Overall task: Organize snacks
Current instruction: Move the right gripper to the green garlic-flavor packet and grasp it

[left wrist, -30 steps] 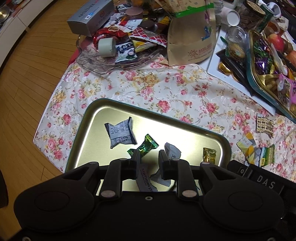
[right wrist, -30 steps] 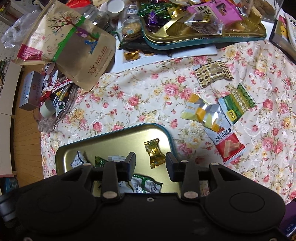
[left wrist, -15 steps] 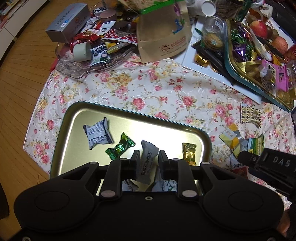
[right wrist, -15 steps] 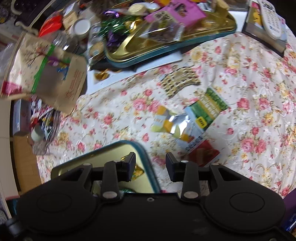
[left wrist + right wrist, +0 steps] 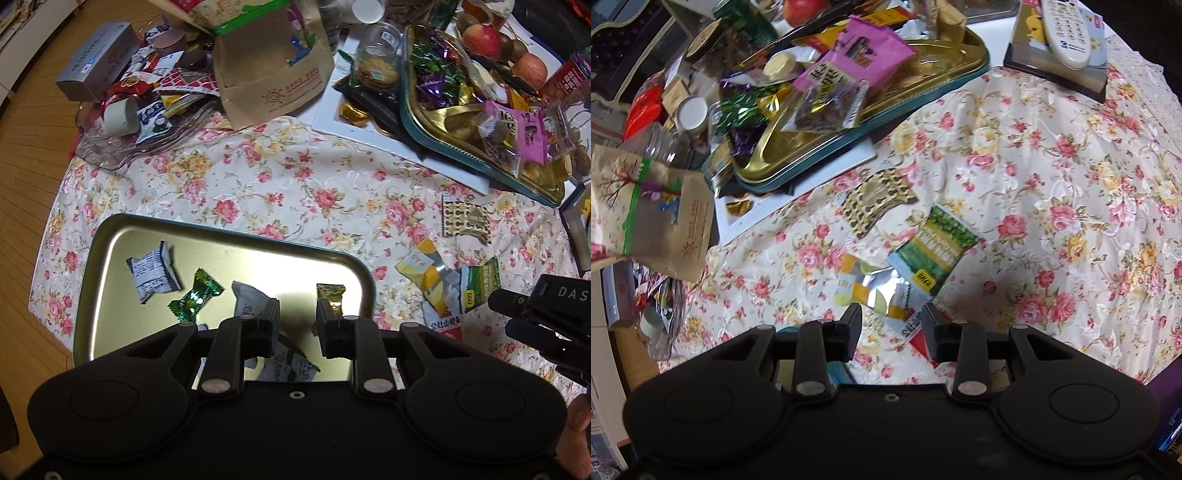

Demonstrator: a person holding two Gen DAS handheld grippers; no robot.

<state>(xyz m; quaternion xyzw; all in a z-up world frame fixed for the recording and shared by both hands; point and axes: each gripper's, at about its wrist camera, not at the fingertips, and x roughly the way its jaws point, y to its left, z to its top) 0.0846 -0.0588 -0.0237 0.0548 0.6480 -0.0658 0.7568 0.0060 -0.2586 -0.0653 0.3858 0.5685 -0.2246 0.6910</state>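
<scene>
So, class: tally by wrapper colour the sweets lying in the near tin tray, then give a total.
White wrappers: 3
Green wrapper: 1
Gold wrapper: 1
Total: 5, in the tray; any hidden behind the gripper go uncounted.

Warm, dim room light. A bright glare shines on the tin tray [image 5: 110, 258]. Edges curve and bend. The right view looks slightly blurry.
</scene>
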